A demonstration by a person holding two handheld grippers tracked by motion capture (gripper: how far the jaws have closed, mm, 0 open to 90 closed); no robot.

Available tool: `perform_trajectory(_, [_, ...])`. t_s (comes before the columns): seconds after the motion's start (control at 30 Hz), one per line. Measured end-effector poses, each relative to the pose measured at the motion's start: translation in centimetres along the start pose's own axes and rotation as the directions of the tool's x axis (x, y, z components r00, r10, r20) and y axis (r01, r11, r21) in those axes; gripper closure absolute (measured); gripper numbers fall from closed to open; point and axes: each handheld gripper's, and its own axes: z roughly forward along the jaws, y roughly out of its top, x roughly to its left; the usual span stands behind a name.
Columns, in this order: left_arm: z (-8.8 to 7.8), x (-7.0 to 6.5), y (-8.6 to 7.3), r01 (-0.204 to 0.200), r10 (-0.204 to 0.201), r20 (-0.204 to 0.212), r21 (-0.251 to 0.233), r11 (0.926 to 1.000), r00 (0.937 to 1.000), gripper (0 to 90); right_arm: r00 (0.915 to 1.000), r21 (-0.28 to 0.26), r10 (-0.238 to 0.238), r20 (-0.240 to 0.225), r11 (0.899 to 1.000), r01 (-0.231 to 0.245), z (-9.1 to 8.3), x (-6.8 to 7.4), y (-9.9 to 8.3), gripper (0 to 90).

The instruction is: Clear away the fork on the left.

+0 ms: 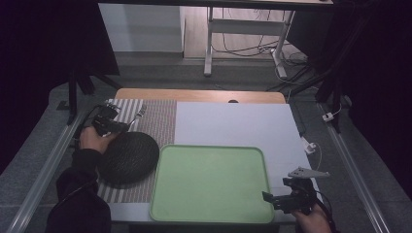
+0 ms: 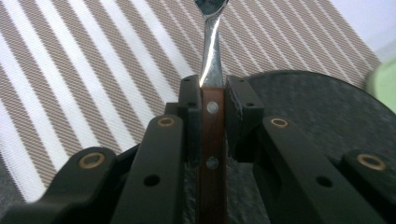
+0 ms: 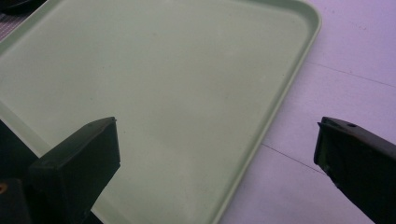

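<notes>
My left gripper [image 1: 124, 125] [image 2: 214, 86] is shut on the brown wooden handle of a fork [image 1: 139, 114] [image 2: 212, 126]. The fork's metal neck points away over a striped placemat [image 1: 160, 121] [image 2: 93, 70]. A dark round plate [image 1: 128, 158] [image 2: 317, 107] lies on that placemat, just below and to the right of the held fork. My right gripper [image 1: 268, 198] [image 3: 217, 135] is open with nothing between its fingers. It hovers at the near right corner of an empty green tray [image 1: 211, 182] [image 3: 163, 84].
The placemat and tray rest on a white tabletop [image 1: 233, 121] [image 3: 345, 70] with a wooden strip along its far edge. Metal rails run down both sides of the table. A desk frame and cables stand on the floor beyond.
</notes>
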Motion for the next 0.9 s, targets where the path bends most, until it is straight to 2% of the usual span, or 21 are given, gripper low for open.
perform_trajectory(0.27, [-0.7, -2.4, -0.9, -0.029, 0.029, 0.036, -0.005, 0.9996, 0.9989, 77.0, 1.0, -0.002, -0.005, -0.001, 1.0, 0.005, 0.0, 0.0, 0.0, 0.3])
perform_trajectory(0.53, [-1.2, -5.3, -1.8, -0.058, 0.058, 0.065, -0.009, 0.9983, 0.9962, 77.0, 0.9999, -0.007, -0.011, -0.007, 1.0, 0.011, -0.1, 0.1, 0.0, 0.3])
perform_trajectory(0.9, [-2.0, -8.9, -2.6, -0.098, 0.101, 0.113, -0.026, 0.9948, 0.9885, 77.0, 0.9998, -0.006, -0.018, -0.007, 1.0, 0.018, -0.1, 0.2, 0.0, 0.3])
